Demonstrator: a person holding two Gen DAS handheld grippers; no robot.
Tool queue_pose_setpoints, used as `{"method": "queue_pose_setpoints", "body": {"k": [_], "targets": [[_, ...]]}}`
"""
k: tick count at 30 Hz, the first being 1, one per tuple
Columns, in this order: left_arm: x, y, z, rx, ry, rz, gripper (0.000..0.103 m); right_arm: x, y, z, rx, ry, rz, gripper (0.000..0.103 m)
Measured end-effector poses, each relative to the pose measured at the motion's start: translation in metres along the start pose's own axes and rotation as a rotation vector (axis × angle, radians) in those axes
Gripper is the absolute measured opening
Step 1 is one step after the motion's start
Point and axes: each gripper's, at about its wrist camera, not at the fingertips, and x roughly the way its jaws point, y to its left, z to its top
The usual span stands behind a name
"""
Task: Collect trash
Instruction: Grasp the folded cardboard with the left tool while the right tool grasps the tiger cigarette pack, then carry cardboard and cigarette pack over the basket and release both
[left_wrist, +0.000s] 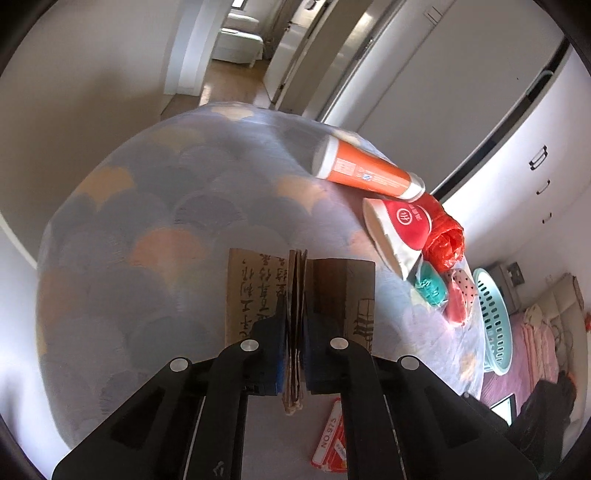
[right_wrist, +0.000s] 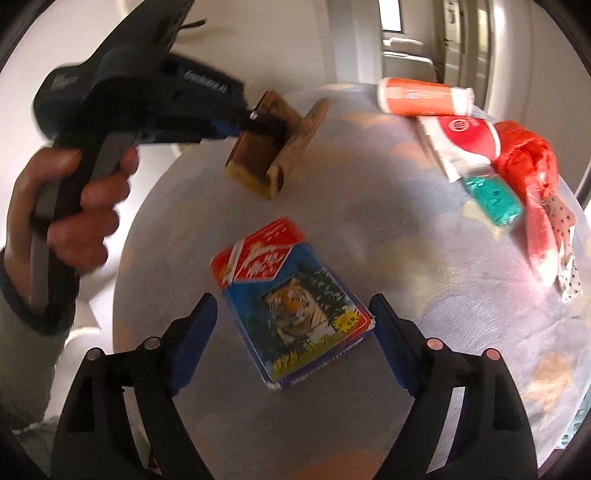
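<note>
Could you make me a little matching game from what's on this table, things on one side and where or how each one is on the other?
Things:
1. brown carton
2. tiger box
3. orange tube
4. basket

States:
A. lying at the table's far edge
B. beyond the table's edge
C. flat on the cloth between open jaws
D. pinched in shut jaws

Pairs: 1-D, 2-C, 3-A, 4-B
</note>
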Motion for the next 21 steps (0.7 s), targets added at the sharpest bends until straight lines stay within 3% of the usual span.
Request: {"method": "queue_pose_setpoints", "body": {"k": [6,11,21], "targets": [[-0.006,0.01,-0.004,-0.021,0.003,-0.022,0.006,0.011,0.019,0.005,-0.045,0.004,-0.072,0.078],[-0.013,0.005,-0.003,-0.009,-0.009,-0.026,0.005,0.019,0.024,0.009,-0.048,-0.016,-0.098,0.071],[-0.009,-0.041,0.002,0.082,-0.01,-0.074,0.006,-0.035,-0.009,0.0,0.075,-0.135,-0.168,0.068]]}}
